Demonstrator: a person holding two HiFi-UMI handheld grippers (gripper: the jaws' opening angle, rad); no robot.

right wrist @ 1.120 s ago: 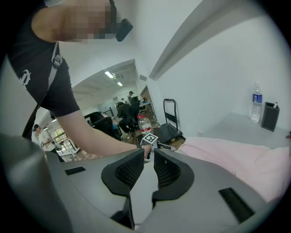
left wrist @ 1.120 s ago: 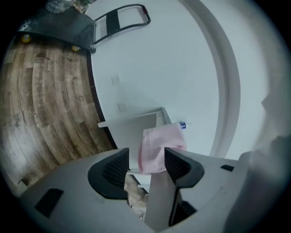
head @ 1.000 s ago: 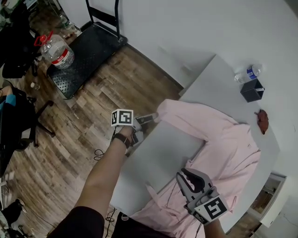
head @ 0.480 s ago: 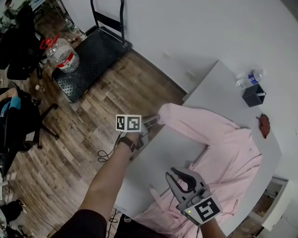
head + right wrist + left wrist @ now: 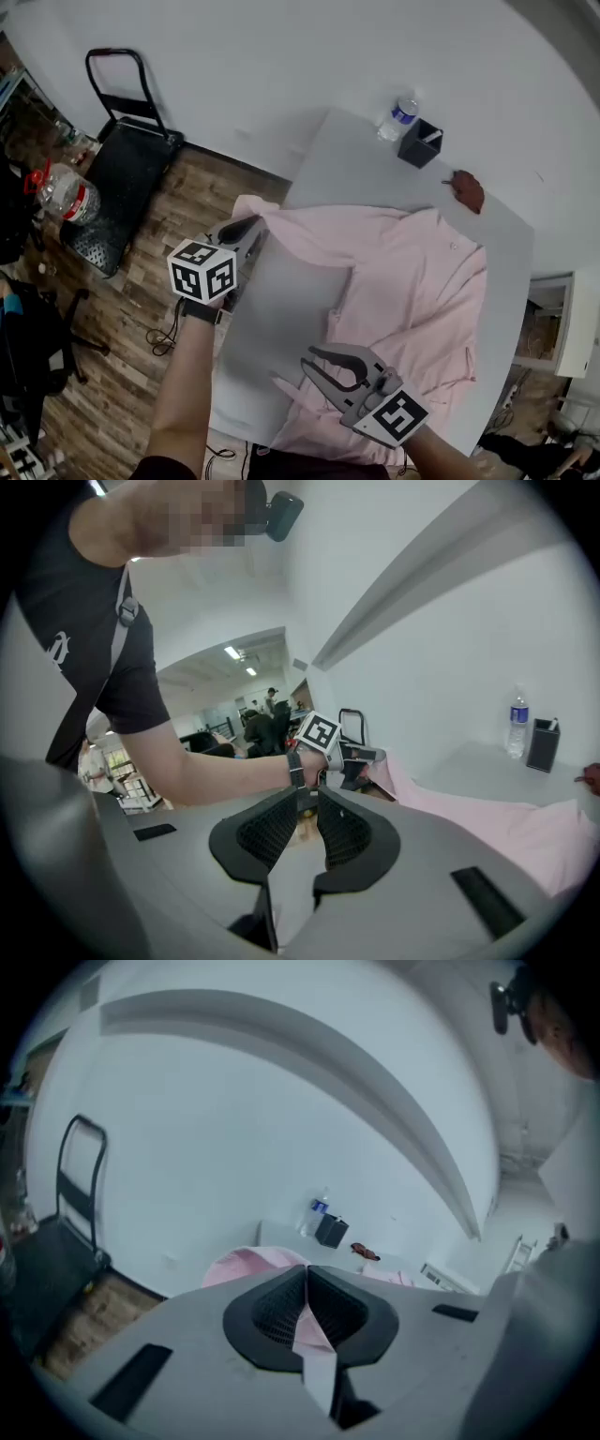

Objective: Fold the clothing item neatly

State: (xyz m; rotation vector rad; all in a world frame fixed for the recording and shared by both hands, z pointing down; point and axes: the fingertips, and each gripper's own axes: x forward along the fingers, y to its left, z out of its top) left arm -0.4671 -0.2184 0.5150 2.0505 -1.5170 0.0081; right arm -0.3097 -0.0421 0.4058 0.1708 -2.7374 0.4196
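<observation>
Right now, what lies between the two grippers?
Bare grey tabletop, shown in the head view, separates the left gripper from the right gripper; the pink shirt borders it.

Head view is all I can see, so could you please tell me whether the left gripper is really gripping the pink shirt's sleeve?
Observer: Yes. In the left gripper view, the left gripper is shut, and a strip of the pink shirt is pinched between its pads.
Operator: Thank you. Is the right gripper holding any cloth as well?
Observer: No. The right gripper view shows the right gripper with its jaws slightly apart and nothing between them.
</observation>
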